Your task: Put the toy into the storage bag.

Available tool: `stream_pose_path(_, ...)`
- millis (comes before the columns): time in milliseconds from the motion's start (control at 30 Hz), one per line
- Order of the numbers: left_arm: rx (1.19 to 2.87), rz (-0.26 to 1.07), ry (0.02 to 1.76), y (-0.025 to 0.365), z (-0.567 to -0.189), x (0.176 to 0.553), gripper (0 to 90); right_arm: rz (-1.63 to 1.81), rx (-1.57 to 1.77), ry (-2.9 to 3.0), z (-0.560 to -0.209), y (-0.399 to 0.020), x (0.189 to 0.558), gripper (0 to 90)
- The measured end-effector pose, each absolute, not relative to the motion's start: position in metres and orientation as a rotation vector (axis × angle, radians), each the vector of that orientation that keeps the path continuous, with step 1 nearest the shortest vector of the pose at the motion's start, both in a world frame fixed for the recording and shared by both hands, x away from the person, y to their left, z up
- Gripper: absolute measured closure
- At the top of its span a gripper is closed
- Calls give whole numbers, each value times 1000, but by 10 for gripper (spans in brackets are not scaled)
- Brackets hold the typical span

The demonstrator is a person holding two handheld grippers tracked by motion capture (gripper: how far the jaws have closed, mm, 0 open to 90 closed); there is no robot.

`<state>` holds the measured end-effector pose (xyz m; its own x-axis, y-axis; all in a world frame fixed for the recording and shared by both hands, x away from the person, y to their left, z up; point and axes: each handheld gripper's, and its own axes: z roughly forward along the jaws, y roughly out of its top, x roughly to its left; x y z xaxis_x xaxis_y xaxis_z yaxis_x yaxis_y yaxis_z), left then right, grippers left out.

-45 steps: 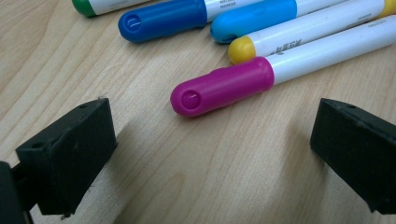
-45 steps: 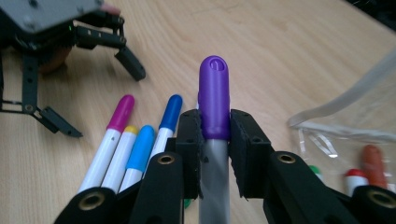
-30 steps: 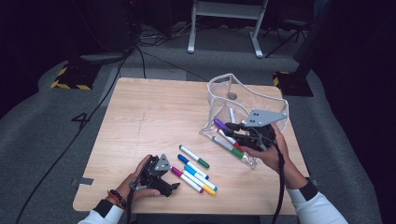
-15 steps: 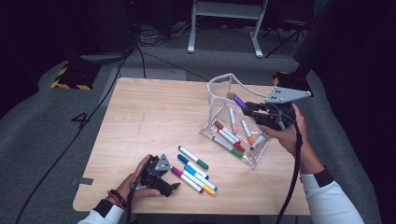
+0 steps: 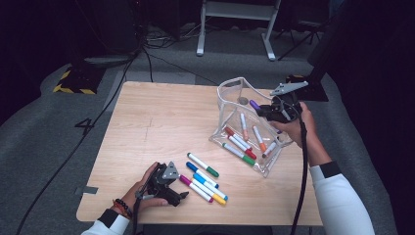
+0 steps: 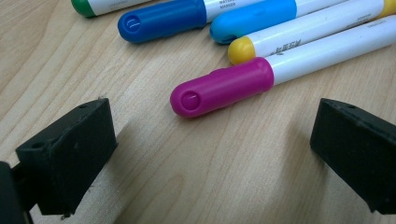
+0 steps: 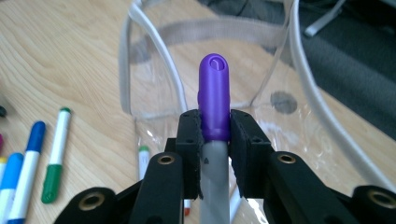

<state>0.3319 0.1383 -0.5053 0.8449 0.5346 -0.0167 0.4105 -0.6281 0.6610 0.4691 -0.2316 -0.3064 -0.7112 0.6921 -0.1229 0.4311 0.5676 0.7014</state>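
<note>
A clear plastic pouch (image 5: 230, 95) with a white zip rim stands open on the right of the wooden table; several markers (image 5: 241, 147) lie inside it. My right gripper (image 5: 263, 109) hovers over the pouch's mouth, shut on a purple-capped marker (image 7: 214, 93) whose cap (image 5: 254, 104) points left. The pouch's rim (image 7: 140, 28) shows just ahead of that cap. Near the front edge my left gripper (image 5: 182, 195) rests open on the table beside a row of loose markers (image 5: 204, 181). A magenta-capped marker (image 6: 224, 88) lies just beyond its two jaws, between them in line.
Blue, light-blue, yellow and green capped markers (image 6: 163, 18) lie side by side past the magenta one. The table's front edge (image 5: 195, 221) is close behind the left hand. Grey floor, cables and a metal stand's legs (image 5: 235, 29) lie beyond the table.
My right hand has carried the purple marker from low beside the pouch up and back, over the pouch's open mouth. The left hand has stayed put.
</note>
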Motion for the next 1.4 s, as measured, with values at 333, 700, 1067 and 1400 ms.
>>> stream_pose_path(333, 2336, 236, 683, 138, -505, 332, 4, 940, 958, 2407, -307, -235, 475, 749)
stream_pose_path(700, 2336, 236, 680, 138, -505, 332, 4, 834, 1020, 2428, -314, -235, 483, 748)
stream_pose_path(1067, 2336, 237, 680, 138, -505, 332, 4, 696, 944, 2673, -328, -221, 483, 745)
stream_pose_path(1400, 2336, 236, 680, 138, -505, 332, 4, 711, 860, 2732, -330, -212, 474, 701)
